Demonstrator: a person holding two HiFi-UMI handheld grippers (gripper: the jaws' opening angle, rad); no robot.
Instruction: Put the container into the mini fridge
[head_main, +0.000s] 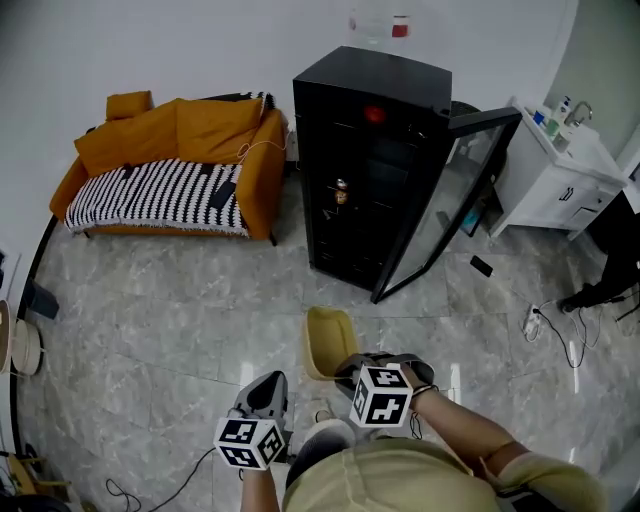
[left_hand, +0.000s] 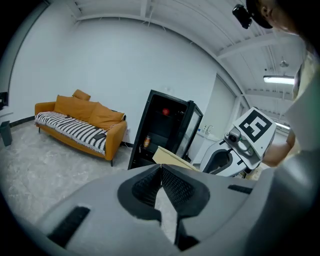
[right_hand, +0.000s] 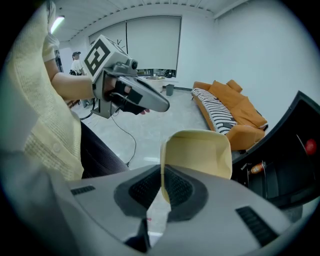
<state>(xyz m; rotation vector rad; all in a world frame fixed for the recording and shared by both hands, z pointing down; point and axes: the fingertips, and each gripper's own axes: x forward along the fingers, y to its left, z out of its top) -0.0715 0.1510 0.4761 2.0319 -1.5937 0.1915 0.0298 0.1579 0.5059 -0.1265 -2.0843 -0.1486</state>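
Observation:
A pale yellow container (head_main: 327, 340) hangs above the floor in front of me, its rim pinched by my right gripper (head_main: 348, 371). In the right gripper view the container (right_hand: 200, 152) stands up from the shut jaws of that gripper (right_hand: 162, 176). My left gripper (head_main: 266, 392) is beside it, shut on nothing; its pads meet at the tips (left_hand: 161, 172). The black mini fridge (head_main: 372, 150) stands ahead with its glass door (head_main: 450, 195) swung open to the right. A can (head_main: 341, 192) sits on a shelf inside.
An orange sofa (head_main: 170, 165) with a striped cover stands to the fridge's left. A white sink cabinet (head_main: 555, 175) is at the right. Cables (head_main: 560, 335) and a phone (head_main: 481, 266) lie on the marble floor (head_main: 180, 300) right of the fridge.

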